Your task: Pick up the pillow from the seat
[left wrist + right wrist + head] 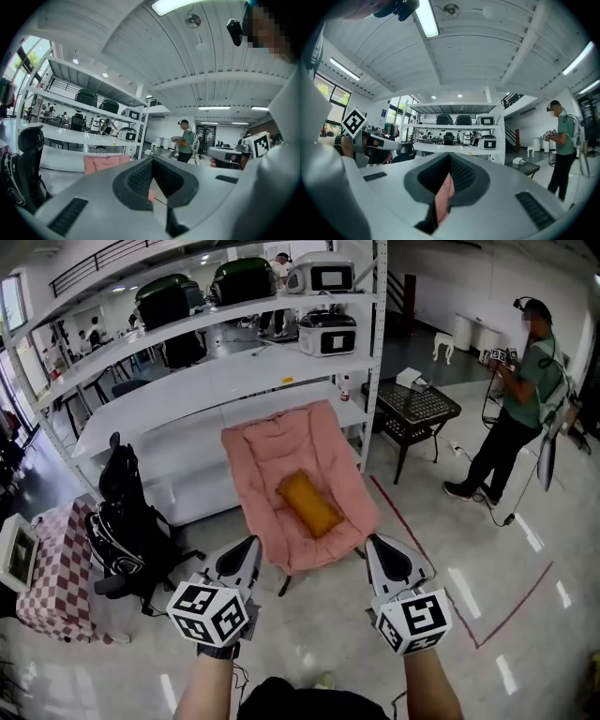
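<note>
An orange-yellow pillow lies flat on the seat of a pink padded chair in the head view. My left gripper is held just in front of the chair's left front corner, jaws shut and empty. At the right front corner my right gripper points the same way, also shut on nothing. Neither touches the pillow. In the left gripper view the chair's pink back shows beyond the shut left gripper. Pink fabric shows below the closed tips of the right gripper.
A white shelf rack with appliances stands behind the chair. A black office chair and a checkered-cloth table are at the left. At the right are a black side table, a standing person and red floor tape.
</note>
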